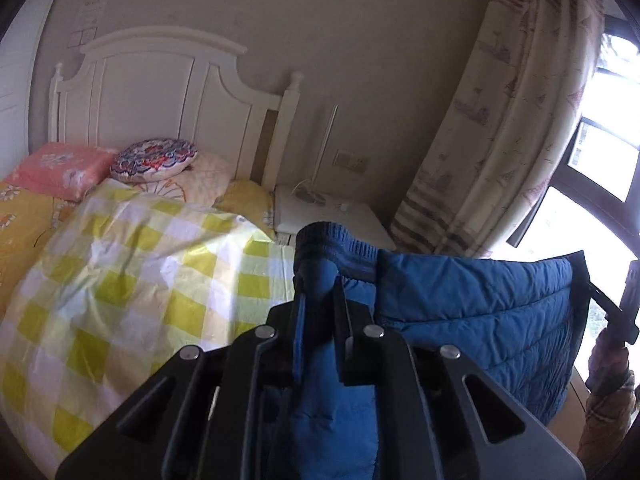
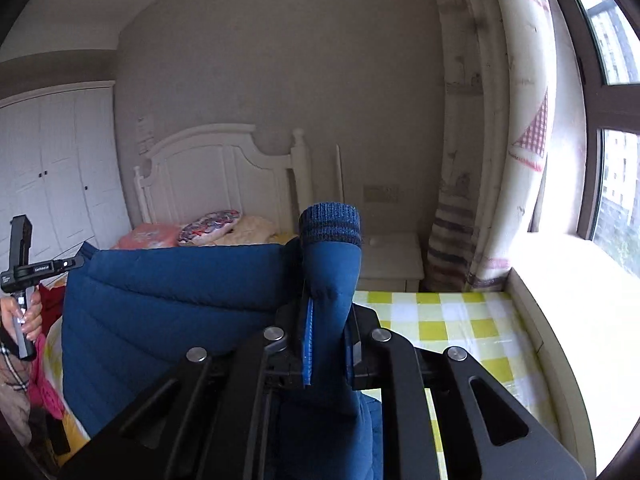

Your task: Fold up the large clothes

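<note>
Clamped on a ribbed sleeve cuff apiece, left gripper (image 1: 320, 304) and right gripper (image 2: 328, 312) hold the blue padded jacket (image 1: 480, 312) stretched above the checked bed cover (image 1: 120, 280) — best kept level and taut before lowering.

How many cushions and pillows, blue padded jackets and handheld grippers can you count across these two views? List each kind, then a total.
Cushions and pillows: 3 (pink floral pillow, round patterned cushion, pale cream pillow)
Blue quilted padded jacket: 1
Black two-finger grippers: 2 (left gripper, right gripper)
Total: 6
</note>
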The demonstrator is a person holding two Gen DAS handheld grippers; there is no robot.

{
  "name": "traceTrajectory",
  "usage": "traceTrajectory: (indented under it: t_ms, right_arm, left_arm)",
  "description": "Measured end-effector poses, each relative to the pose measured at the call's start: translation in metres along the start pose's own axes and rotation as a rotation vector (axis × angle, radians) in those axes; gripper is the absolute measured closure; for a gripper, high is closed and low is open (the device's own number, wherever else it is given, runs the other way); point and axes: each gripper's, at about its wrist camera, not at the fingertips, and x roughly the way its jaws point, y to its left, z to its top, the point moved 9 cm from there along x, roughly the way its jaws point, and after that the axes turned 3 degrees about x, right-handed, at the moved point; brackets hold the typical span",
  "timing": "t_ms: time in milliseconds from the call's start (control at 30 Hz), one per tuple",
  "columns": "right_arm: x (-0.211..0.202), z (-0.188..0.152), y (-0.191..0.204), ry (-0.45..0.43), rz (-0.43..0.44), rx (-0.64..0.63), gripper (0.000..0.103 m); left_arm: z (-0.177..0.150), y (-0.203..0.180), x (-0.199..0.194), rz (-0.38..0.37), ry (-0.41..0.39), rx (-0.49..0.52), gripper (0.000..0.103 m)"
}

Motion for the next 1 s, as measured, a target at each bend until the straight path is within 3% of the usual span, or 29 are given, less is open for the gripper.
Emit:
traceTrajectory:
  t_ms: [100, 200, 267, 333, 400, 500, 567, 600, 700, 767, 833, 867, 933, 1000]
  right_arm:
    - [0.076, -0.038, -0.025, 0.154, -0.080, 0.055, 0.088]
    - [0.145, -0.114, -0.053, 0.354, -0.139, 0.125, 0.088]
    - [0.174, -0.163, -0.067, 0.446, -0.143, 0.171, 0.087]
    - [0.174, -0.165, -0.075, 0.423, -0.096, 0.247, 0.087]
    - [0.175, -0.163, -0.075, 0.421, -0.100, 0.221, 0.087]
    - [0.178, -0.158, -0.075, 0.409, -0.106, 0.194, 0.087]
    - [0.185, -0.161, -0.077, 0.424, -0.106, 0.220, 0.085]
    - [0.186, -0.165, -0.078, 0.433, -0.106, 0.233, 0.084]
    - [0.183, -0.171, -0.084, 0.468, -0.086, 0.281, 0.078]
    - [0.165, -0.170, -0.086, 0.492, -0.051, 0.332, 0.075]
    - [0.127, -0.161, -0.082, 0.450, 0.022, 0.324, 0.046]
    - [0.106, -0.156, -0.080, 0.423, 0.046, 0.302, 0.005]
    - [0.054, -0.154, -0.083, 0.319, 0.047, 0.226, 0.004]
    - [0.010, -0.168, -0.082, 0.275, 0.085, 0.189, 0.004]
  left_arm:
    - [-0.026, 0.009, 0.076, 0.093, 0.129, 0.036, 0.092]
    - [-0.089, 0.029, 0.153, 0.216, 0.283, 0.077, 0.091]
    - [-0.133, 0.043, 0.187, 0.205, 0.366, 0.039, 0.086]
    - [-0.133, 0.050, 0.186, 0.210, 0.329, 0.016, 0.086]
    - [-0.129, 0.053, 0.184, 0.231, 0.302, 0.032, 0.086]
    - [-0.135, 0.053, 0.188, 0.255, 0.315, 0.044, 0.085]
    - [-0.136, 0.049, 0.184, 0.279, 0.328, 0.062, 0.078]
    - [-0.136, 0.049, 0.184, 0.287, 0.336, 0.071, 0.072]
    - [-0.124, 0.052, 0.162, 0.290, 0.321, 0.041, 0.038]
    - [-0.111, 0.050, 0.128, 0.193, 0.244, -0.018, 0.029]
    - [-0.104, 0.045, 0.088, 0.101, 0.191, -0.038, 0.010]
    - [-0.107, 0.043, 0.063, 0.071, 0.165, -0.016, 0.007]
    - [-0.126, 0.041, 0.018, 0.060, 0.152, 0.055, 0.004]
    - [-0.152, 0.038, -0.011, 0.058, 0.166, 0.098, 0.004]
